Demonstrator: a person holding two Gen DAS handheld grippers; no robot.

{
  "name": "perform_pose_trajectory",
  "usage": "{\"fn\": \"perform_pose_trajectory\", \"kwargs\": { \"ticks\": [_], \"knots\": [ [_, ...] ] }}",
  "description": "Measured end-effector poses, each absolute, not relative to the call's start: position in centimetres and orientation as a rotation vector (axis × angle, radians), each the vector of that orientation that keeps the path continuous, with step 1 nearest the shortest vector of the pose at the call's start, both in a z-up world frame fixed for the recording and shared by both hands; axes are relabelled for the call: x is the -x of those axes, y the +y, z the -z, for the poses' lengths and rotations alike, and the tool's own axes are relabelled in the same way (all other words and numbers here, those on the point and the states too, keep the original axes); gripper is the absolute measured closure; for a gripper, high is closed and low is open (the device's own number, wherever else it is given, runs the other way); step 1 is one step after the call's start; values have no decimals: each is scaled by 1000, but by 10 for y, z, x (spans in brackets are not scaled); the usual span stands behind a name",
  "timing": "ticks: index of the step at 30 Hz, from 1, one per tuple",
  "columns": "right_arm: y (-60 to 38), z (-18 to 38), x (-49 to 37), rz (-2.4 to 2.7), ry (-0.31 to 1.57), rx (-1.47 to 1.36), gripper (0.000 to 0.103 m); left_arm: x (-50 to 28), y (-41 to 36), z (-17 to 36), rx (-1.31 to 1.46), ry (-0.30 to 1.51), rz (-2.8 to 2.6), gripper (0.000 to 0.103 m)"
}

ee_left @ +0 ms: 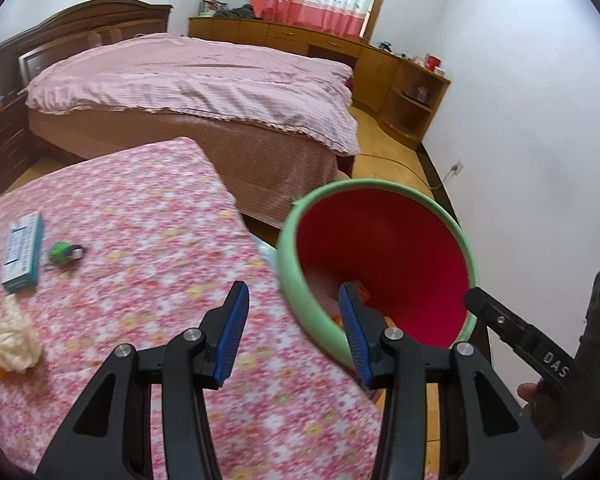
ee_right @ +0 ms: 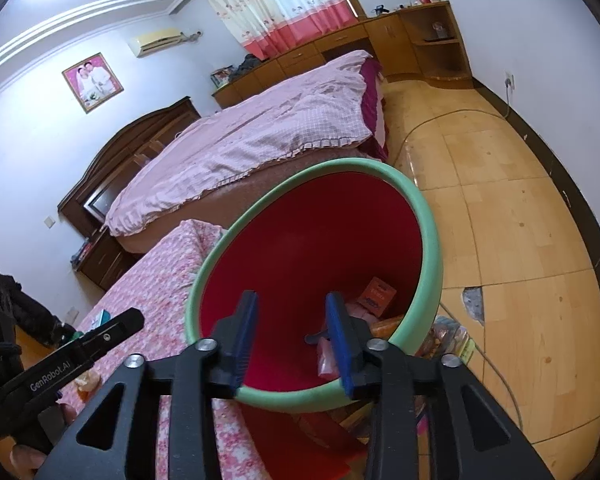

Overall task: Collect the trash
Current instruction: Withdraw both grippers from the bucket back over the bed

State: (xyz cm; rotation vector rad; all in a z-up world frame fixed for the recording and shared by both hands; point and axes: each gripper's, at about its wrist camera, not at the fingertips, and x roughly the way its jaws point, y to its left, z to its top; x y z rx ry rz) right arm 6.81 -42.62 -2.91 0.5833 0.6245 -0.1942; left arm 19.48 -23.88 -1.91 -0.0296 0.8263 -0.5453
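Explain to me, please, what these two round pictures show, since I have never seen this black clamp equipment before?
A person holds a two-finger clamp in each hand, each with a fisheye camera looking along its fingers. One picture comes from the left gripper, the other from the right gripper. Both stand open with nothing between the blue pads; the right sits over the mouth of the red bin with the green rim, where wrappers and a small orange box already lie. On the table with the pink flowered cloth remain a blue-and-white carton, a small green object and a cream fluffy piece. A bed with a pink cover stands behind.
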Motion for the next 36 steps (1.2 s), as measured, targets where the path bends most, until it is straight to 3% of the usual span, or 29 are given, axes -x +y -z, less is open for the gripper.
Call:
{"fn": "perform_pose_trajectory", "kwargs": {
  "ticks": [23,27,36],
  "knots": [
    [-363,17,-78,139,683,-535,51,-197,-97,2,62,794,264,56],
    [-348,16,-82,136,686,-522,37,-204,-67,7,59,798,204,56],
    [-320,20,-94,128,735,-495,37,-226,-18,25,62,841,134,56]
  ]
}}
